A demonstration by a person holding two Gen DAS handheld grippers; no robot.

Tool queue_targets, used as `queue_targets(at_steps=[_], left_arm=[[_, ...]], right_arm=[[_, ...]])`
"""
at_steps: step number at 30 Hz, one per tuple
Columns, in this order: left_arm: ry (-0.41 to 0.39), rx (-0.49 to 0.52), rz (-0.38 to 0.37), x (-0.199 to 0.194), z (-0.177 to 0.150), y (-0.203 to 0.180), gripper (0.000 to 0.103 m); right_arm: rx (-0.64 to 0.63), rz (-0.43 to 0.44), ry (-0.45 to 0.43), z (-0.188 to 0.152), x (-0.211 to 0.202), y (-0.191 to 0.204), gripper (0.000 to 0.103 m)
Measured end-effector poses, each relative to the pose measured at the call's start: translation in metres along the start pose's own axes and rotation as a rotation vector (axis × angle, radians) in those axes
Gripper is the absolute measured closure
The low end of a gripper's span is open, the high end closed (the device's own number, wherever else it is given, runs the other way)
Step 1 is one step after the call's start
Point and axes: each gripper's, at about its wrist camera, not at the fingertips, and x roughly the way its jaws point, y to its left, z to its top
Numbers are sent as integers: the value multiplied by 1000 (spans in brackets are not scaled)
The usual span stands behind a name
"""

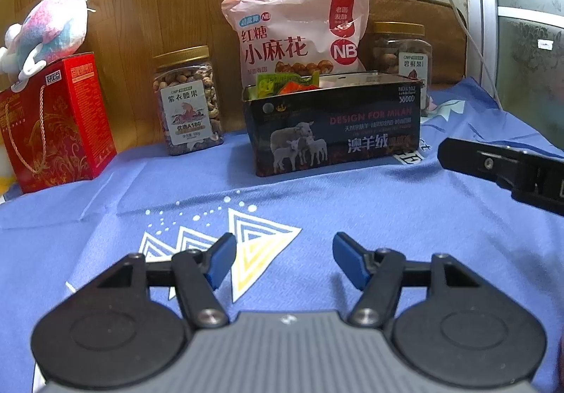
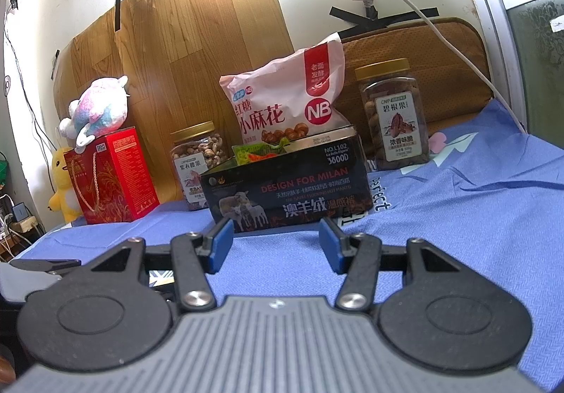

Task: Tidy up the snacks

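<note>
Snacks are sitting toward the back edge of the blue cloth (image 1: 352, 216): small green and orange packets (image 1: 285, 84) are poking out of the open dark tin box (image 1: 331, 125), which is standing near the middle of that edge. Behind the box a pink snack bag (image 2: 285, 103) is leaning upright; a cashew jar (image 1: 188, 100) is standing just beside the box toward the left edge, and a pecan jar (image 2: 394, 114) behind its far right corner. Further left a red gift box (image 1: 56, 121) is carrying a plush toy (image 1: 49, 29).

Both grippers are hovering over the near part of the cloth, well apart from everything. The left gripper (image 1: 283, 260) is standing open and gripping nothing, and the right gripper (image 2: 276, 243) is likewise open and empty.

Reaching for the bag across the box is risky, I judge: a finger catching the rim could be dragging the box or knocking a jar over, and the loose cloth may be bunching underneath.

How full the box is cannot be made out, since its front wall is hiding the contents. The bag is covering part of the pecan jar in the left wrist view.
</note>
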Motion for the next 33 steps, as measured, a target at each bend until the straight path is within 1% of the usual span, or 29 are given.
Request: queue_targets(at_steps=[3,7,21,24,30,32,33], left_arm=[[-19,3,-4,-3,0,0,28],[-38,17,-7,-5,0,-3,28],[-49,13,-3,-7,-1,-2,27],[-52,8,-4,-8,-1,-1,17],[-58,6,9,-8,-1,-1,17],[-52,-1,14,-7,-1,0,15],[-49,-5,18,-7,-1,1,12]], right_arm=[[1,0,-1,1,0,0,46],[4,-3,-5,2,-2,0,46],[5,-4,-10,3,-2,-1,46],[5,-3,-10,3,-2,-1,46],[5,-2,-10,2,-2,-1,46],[6,-6,-12,2,-3,0,46],[6,-9,-13,2,-4,0,45]])
